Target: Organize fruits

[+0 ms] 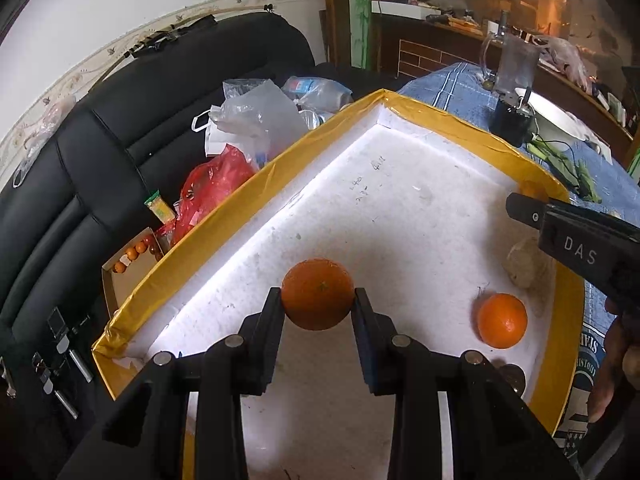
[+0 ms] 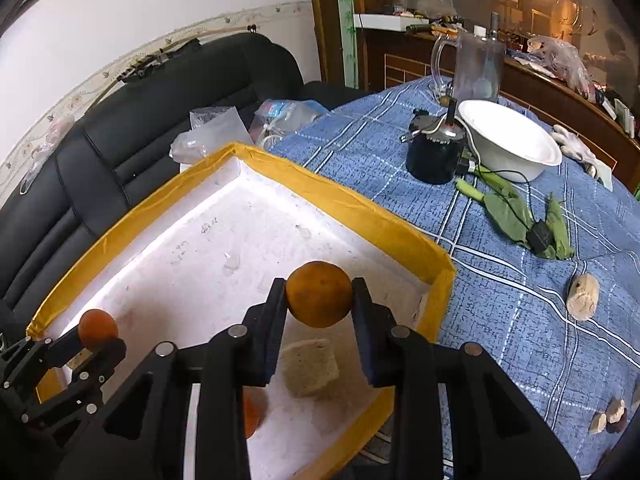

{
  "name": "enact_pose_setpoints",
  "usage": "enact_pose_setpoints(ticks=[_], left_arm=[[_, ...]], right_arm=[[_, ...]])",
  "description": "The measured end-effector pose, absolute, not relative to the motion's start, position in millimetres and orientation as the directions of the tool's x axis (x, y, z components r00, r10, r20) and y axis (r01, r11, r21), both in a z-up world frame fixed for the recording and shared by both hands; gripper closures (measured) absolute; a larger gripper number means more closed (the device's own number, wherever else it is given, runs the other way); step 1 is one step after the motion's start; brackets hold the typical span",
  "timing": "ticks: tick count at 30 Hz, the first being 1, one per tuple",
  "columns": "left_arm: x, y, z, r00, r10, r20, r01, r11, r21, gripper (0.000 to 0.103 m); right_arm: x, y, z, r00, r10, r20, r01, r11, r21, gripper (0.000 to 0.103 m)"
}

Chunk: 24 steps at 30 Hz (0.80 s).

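Both oranges are carried over the foam tray point(image 1: 256, 184), a white box with yellow-taped rim.

Left gripper point(image 1: 318, 300): jaws are closed to the width of one orange point(image 1: 318, 294), which is pinched between the two fingers. The fruit is held above the tray floor, toward the tray's near left part. Whether it touches the floor cannot be told from the left wrist view.

Right gripper point(image 2: 319, 294): jaws are likewise closed on a second orange point(image 2: 319, 294), duller in tone, held above the tray's right-hand corner, inside the rim.

Already lying in the tray: a loose orange point(image 1: 502, 320) on the floor near the right wall, and a pale lumpy piece point(image 1: 526, 262) just beyond it, also seen under the right gripper. What that piece is cannot be determined.

Outside the tray, on the blue checked cloth point(image 2: 500, 320): a similar pale lump point(image 2: 584, 296) well to the right of the tray, and a few small bits point(image 2: 610, 416) nearer the cloth's edge. No further oranges are seen there.

Progress, as judged: the task is well along. One orange is deposited and two are in hand over the tray, not yet released. Setting both down is left. Whether the pale lumps outside count as fruit to be gathered is uncertain.
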<state>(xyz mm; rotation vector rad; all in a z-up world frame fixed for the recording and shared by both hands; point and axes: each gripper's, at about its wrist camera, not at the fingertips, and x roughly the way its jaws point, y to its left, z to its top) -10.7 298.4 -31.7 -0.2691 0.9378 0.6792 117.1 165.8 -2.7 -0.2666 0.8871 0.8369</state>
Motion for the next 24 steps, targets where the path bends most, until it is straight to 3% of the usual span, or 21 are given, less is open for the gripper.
enact_pose_setpoints(ticks=[24], left_arm=[[-8.1,303.0,-32.2,0.380,0.406,-0.831,-0.655,0.753,0.068,0.069]], right_arm=[[131.2,179.0,-18.6,0.350,0.474,-0.808,-0.721,0.687,0.090,0.069]])
